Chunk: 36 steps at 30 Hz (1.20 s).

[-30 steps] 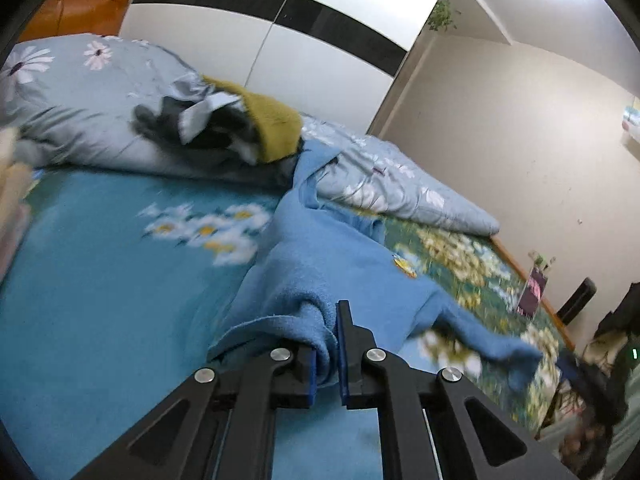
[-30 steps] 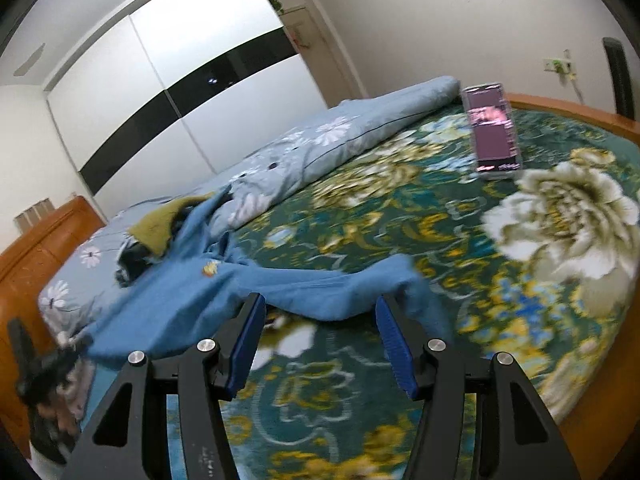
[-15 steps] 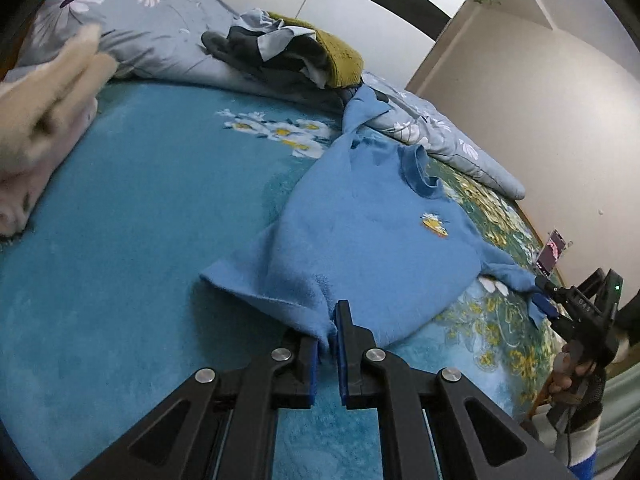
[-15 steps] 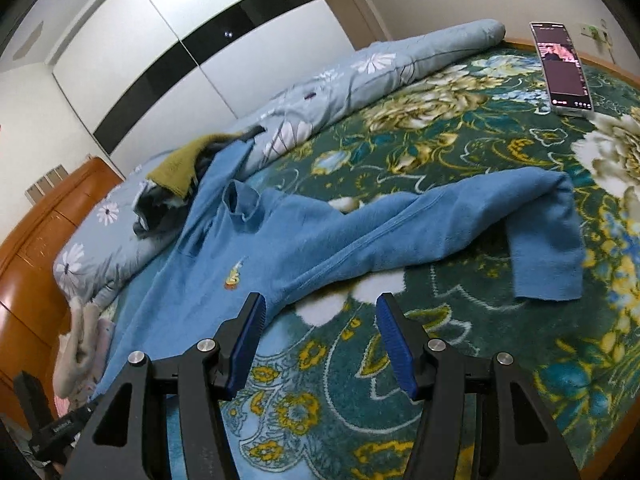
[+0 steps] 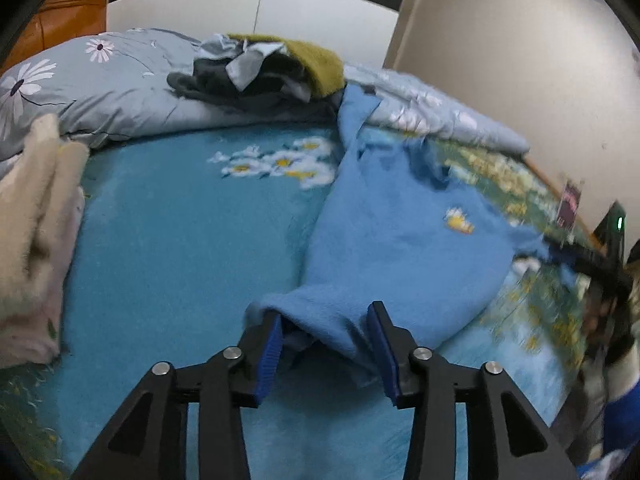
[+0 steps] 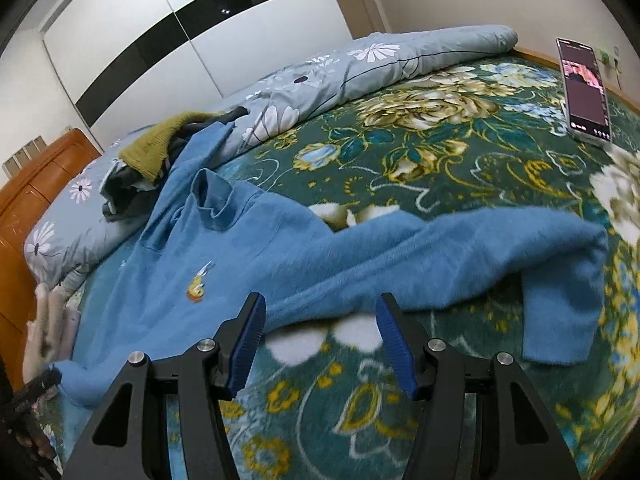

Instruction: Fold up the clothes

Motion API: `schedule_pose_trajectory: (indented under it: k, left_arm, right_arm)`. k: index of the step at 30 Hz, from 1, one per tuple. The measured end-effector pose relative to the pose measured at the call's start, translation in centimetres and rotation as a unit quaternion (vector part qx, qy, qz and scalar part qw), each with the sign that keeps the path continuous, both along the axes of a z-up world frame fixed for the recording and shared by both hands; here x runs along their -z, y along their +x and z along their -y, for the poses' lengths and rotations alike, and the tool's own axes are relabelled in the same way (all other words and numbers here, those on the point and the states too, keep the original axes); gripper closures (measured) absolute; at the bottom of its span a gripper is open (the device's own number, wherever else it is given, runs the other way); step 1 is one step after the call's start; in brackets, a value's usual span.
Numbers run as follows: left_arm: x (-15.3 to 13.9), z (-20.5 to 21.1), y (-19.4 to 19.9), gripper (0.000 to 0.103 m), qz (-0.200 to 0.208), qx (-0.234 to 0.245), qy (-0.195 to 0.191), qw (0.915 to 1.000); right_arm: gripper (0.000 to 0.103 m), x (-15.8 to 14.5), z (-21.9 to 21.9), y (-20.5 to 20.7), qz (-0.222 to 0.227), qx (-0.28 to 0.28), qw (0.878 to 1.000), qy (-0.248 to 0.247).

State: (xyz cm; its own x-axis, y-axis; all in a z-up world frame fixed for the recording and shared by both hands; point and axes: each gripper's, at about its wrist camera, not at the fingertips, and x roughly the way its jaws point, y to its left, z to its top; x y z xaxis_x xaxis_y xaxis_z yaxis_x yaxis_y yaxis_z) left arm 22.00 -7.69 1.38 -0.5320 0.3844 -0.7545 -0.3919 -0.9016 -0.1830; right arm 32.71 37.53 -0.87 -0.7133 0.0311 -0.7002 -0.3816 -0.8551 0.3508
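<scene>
A folded cream garment lies at the far left of the bed. Right of it the blue sweater is spread flat on the bed, collar toward the grey floral duvet. The left gripper has its fingers wide apart around the sweater's hem. The right gripper hangs wide-spread, just short of the sweater's sleeve. A phone lies far right.
</scene>
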Motion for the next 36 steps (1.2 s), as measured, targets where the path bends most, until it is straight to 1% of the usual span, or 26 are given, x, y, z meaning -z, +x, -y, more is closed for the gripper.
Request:
schedule_pose_trajectory:
  k: [1, 2, 4, 5, 6, 7, 8, 10, 13, 16, 19, 22, 23, 25, 26, 28, 29, 31, 33, 34, 35, 36]
  left_arm:
    - [0.3, 0.5, -0.1, 0.050, 0.002, -0.003, -0.011, 0.9999]
    - [0.5, 1.1, -0.3, 0.050, 0.007, -0.005, -0.014, 0.9999]
    - [0.3, 2.8, -1.1, 0.049, 0.017, -0.018, 0.009, 0.9997]
    - [0.0, 3.6, -1.7, 0.046, 0.018, -0.030, 0.024, 0.9991]
    - [-0.3, 4.0, -2.5, 0.043, 0.014, -0.039, 0.034, 0.9985]
    - [-0.7, 4.1, -3.5, 0.042, 0.006, -0.048, 0.041, 0.9980]
    - [-0.9, 3.6, -4.6, 0.042, -0.002, -0.045, 0.044, 0.9980]
    - [-1.3, 1.6, -6.9, 0.040, -0.015, -0.025, 0.046, 0.9985]
    - [-1.3, -3.5, -11.5, 0.038, -0.018, 0.025, 0.042, 0.9986]
    - [-0.6, -9.2, -16.7, 0.037, -0.003, 0.065, 0.045, 0.9968]
    - [1.2, -13.7, -21.6, 0.036, 0.036, 0.074, 0.041, 0.9958]
    - [4.0, -16.4, -25.4, 0.036, 0.092, 0.065, 0.042, 0.9928]
    - [4.7, -17.0, -26.2, 0.036, 0.099, 0.057, 0.034, 0.9928]
    - [5.2, -17.8, -26.8, 0.036, 0.097, 0.058, 0.028, 0.9932]
    - [5.4, -18.0, -27.1, 0.036, 0.096, 0.059, 0.028, 0.9933]
    - [5.9, -18.2, -27.7, 0.038, 0.099, 0.055, 0.030, 0.9931]
    - [6.0, -18.0, -27.9, 0.038, 0.101, 0.051, 0.038, 0.9929]
    - [6.0, -17.6, -28.4, 0.045, 0.102, 0.043, 0.058, 0.9921]
    - [6.0, -17.2, -28.7, 0.065, 0.106, 0.029, 0.067, 0.9917]
    - [6.0, -17.1, -28.9, 0.071, 0.106, 0.024, 0.068, 0.9917]
    - [5.9, -17.0, -28.9, 0.082, 0.106, 0.021, 0.072, 0.9916]
    - [5.8, -16.6, -28.9, 0.089, 0.105, 0.017, 0.077, 0.9913]
  right_arm:
    - [0.044, 0.0, -0.2, -0.6, 0.001, 0.002, 1.000, 0.001]
    - [0.044, 0.0, -0.3, -1.2, 0.003, 0.003, 1.000, 0.001]
    - [0.044, 0.0, -0.4, -2.4, 0.004, 0.000, 1.000, -0.001]
    - [0.044, 0.0, -0.4, -3.2, 0.005, -0.005, 1.000, -0.002]
    - [0.044, 0.0, -0.5, -3.9, 0.006, -0.009, 1.000, -0.003]
    - [0.044, 0.0, -0.5, -4.6, 0.009, -0.012, 1.000, 0.000]
    - [0.044, 0.1, -0.5, -5.4, 0.012, -0.015, 1.000, 0.003]
    - [0.044, 0.2, -0.5, -6.7, 0.017, -0.023, 1.000, 0.007]
    - [0.044, 0.6, -0.7, -8.7, 0.032, -0.038, 0.999, 0.004]
    - [0.044, 1.3, -1.4, -10.5, 0.056, -0.044, 0.997, 0.013]
    - [0.044, 2.0, -2.4, -11.7, 0.074, -0.045, 0.996, 0.010]
    - [0.044, 2.9, -3.1, -12.6, 0.092, -0.045, 0.995, 0.003]
    - [0.044, 3.1, -3.2, -12.9, 0.093, -0.046, 0.995, 0.002]
    - [0.044, 3.3, -3.1, -13.3, 0.092, -0.049, 0.994, 0.003]
    - [0.042, 3.3, -3.0, -13.5, 0.091, -0.053, 0.994, 0.003]
    - [0.042, 3.4, -2.5, -14.0, 0.086, -0.063, 0.994, 0.002]
    - [0.042, 3.5, -2.3, -14.2, 0.084, -0.069, 0.994, -0.001]
    - [0.042, 3.5, -1.8, -14.6, 0.080, -0.080, 0.994, -0.007]
    - [0.047, 3.6, -1.3, -14.9, 0.077, -0.089, 0.993, -0.012]
    - [0.057, 3.7, -1.1, -15.0, 0.078, -0.092, 0.993, -0.018]
    - [0.071, 3.7, -0.9, -15.1, 0.080, -0.095, 0.992, -0.024]
    - [0.086, 3.8, -0.8, -15.1, 0.082, -0.095, 0.992, -0.028]
